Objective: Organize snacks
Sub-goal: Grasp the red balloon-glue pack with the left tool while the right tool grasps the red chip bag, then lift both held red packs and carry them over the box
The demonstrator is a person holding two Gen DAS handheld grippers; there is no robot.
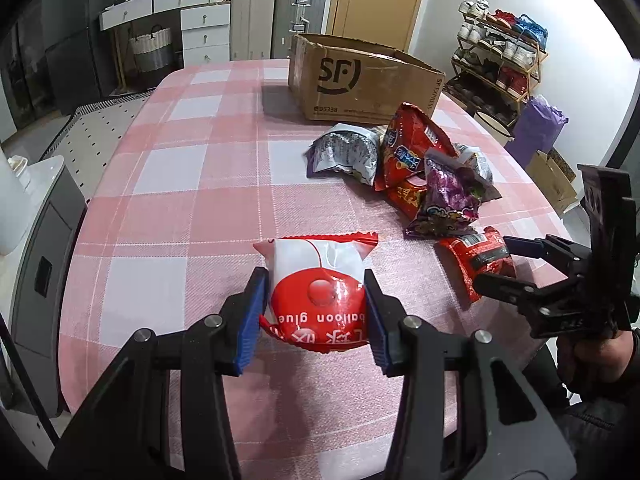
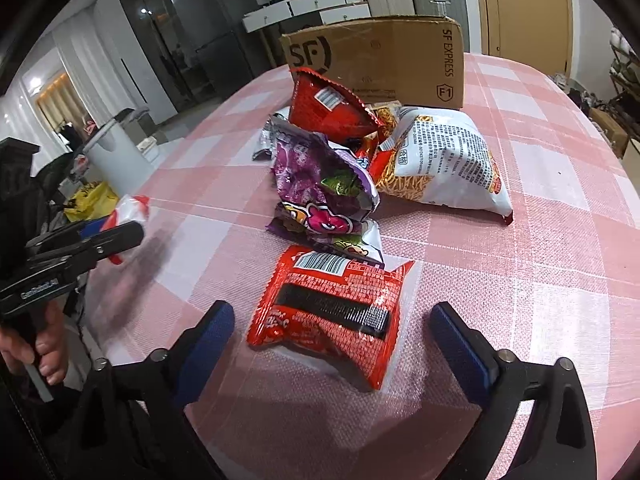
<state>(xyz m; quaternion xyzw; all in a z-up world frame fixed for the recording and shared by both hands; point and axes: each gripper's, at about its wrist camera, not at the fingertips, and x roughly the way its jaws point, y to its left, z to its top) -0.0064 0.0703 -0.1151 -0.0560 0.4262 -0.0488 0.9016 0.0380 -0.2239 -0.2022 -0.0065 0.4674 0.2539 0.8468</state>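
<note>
A red-and-white snack packet [image 1: 312,256] sits between the blue pads of my left gripper [image 1: 315,292], which is shut on it just above the pink checked tablecloth [image 1: 192,184]. To the right, a small red packet [image 2: 332,300] lies flat on the cloth. My right gripper [image 2: 331,312] is open around it, with both pads clear of its sides. Behind that packet is a pile of snacks: a purple bag [image 2: 320,184], a white noodle bag [image 2: 444,160] and a red bag [image 2: 328,108]. The left gripper [image 2: 120,232] also shows at the left of the right wrist view.
An open cardboard SF box [image 1: 360,80] stands at the far end of the table behind the pile. The table's left edge drops to a grey cabinet [image 1: 44,264]. A shoe rack [image 1: 500,60] and boxes stand off the right side. A hand [image 2: 28,344] grips the left handle.
</note>
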